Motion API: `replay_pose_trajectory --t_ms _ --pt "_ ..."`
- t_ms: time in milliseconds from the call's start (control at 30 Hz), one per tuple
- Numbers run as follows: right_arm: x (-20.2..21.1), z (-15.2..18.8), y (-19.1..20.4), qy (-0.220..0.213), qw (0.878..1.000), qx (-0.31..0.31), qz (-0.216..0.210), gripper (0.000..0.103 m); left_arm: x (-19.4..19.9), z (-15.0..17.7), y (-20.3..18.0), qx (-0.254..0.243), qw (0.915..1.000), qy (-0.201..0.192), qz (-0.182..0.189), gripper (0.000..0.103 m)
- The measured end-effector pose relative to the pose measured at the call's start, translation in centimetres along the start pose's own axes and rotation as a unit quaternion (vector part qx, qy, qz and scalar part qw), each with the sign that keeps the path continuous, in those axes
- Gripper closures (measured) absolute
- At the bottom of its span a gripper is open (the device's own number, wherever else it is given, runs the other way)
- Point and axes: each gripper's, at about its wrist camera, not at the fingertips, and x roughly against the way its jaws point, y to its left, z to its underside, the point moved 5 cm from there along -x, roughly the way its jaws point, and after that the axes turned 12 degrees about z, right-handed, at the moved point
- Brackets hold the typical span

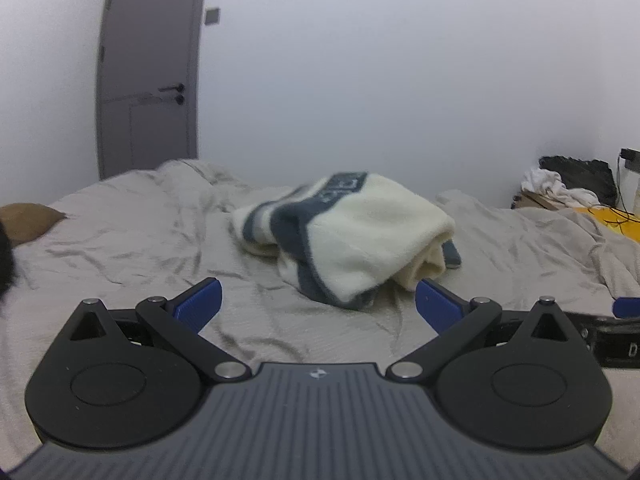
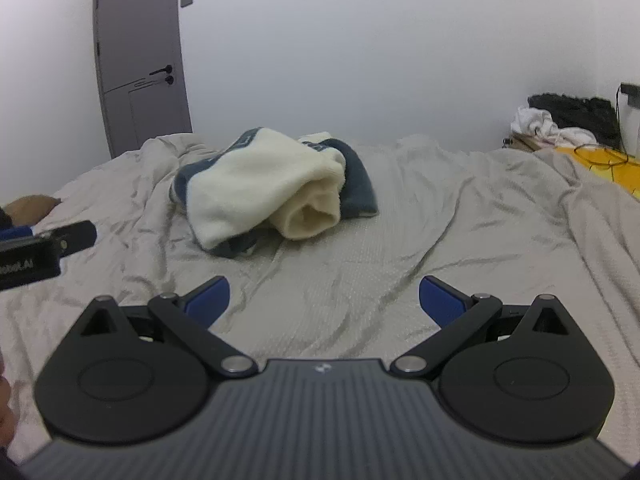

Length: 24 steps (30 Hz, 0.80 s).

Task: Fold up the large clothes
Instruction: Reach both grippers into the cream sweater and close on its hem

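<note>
Ahead of both wide-spread tools (image 1: 318, 300) (image 2: 324, 298) lies the bundled garment (image 1: 352, 236) (image 2: 268, 188).

In the right wrist view, the left gripper (image 2: 48, 248) at the left edge carries white lettering, cut off, ending in "bot.AI". In the left wrist view, the right gripper (image 1: 612, 340) shows a lone "D". The garment's (image 1: 352, 236) woven lettering is unreadable.

Home bedroom: rumpled bed (image 2: 400, 248), grey door (image 2: 136, 52) (closed).
</note>
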Motion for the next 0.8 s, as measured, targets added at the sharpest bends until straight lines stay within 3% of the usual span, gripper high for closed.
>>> replay_pose_trajectory --t_ms 467,567,633,800 --pt "-9.6 -2.2 1.6 0.016 0.999 -0.03 -0.011 0.001 -10.9 0.9 3.3 0.032 0.9981 0.053 0.001 0.0" --pt "-12.5 -2.2 2.1 0.027 0.999 -0.034 -0.027 0.01 -13.0 1.4 3.9 0.048 0.9971 0.055 0.021 0.0" --pt "-14.6 -2.0 2.5 0.04 0.998 -0.029 -0.035 0.029 -14.5 1.7 3.9 0.046 0.997 0.057 0.027 0.0" --pt "-19.7 -1.8 2.8 0.051 0.998 -0.026 -0.029 0.042 -18.2 2.8 3.3 0.031 0.9966 0.063 0.044 0.0"
